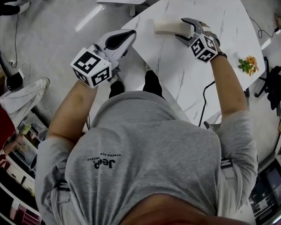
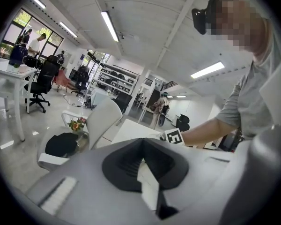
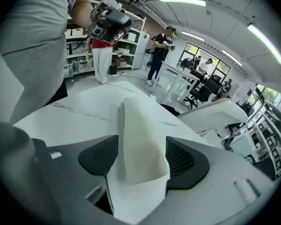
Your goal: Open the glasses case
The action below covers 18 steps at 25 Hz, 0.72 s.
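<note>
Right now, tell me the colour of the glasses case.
Plain cream glasses case, clearest in the right gripper view.

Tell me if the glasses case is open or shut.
Shut: the glasses case lies clamped in the right gripper, one closed cream body, no lid raised, no inside showing.

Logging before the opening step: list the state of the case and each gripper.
Case: closed, lying on the table.
Right gripper: shut on one end of it.
Left gripper: shut, empty.
</note>
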### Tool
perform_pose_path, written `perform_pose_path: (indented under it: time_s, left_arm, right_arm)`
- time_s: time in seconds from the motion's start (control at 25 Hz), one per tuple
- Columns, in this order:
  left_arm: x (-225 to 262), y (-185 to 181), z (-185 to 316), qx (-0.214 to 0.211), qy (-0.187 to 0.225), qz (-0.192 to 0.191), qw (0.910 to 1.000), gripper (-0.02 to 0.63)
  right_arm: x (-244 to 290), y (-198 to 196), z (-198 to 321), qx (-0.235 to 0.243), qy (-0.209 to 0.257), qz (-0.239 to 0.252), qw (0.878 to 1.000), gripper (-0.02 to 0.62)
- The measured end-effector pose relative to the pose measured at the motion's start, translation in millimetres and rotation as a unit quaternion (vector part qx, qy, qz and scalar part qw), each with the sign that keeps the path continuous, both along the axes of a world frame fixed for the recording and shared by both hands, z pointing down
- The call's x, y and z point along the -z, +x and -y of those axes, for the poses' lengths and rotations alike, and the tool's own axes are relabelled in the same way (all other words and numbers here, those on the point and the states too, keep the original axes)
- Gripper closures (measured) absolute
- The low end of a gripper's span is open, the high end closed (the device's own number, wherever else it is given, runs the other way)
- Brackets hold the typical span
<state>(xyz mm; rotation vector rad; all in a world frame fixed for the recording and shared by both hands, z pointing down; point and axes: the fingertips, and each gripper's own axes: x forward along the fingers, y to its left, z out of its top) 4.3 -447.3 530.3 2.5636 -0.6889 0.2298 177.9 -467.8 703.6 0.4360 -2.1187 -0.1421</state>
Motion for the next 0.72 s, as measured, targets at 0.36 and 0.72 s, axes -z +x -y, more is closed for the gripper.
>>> perform_pose_path:
  time_s: [0.36, 0.72]
  left_arm:
    - [-4.3, 4.1, -2.7, -0.004, -0.002, 0.007, 1.0000, 0.574]
    - [-2.5, 6.2, -4.0, -0.010, 0.000, 0.005, 0.9999, 0.574]
  right_arm:
    - [-5.7, 1.3, 2.9, 0.009, -0.029, 0.009, 1.000, 0.315]
    - [-0.5, 2.1, 5.5, 0.018, -0.067, 0.015, 0.997, 0.339]
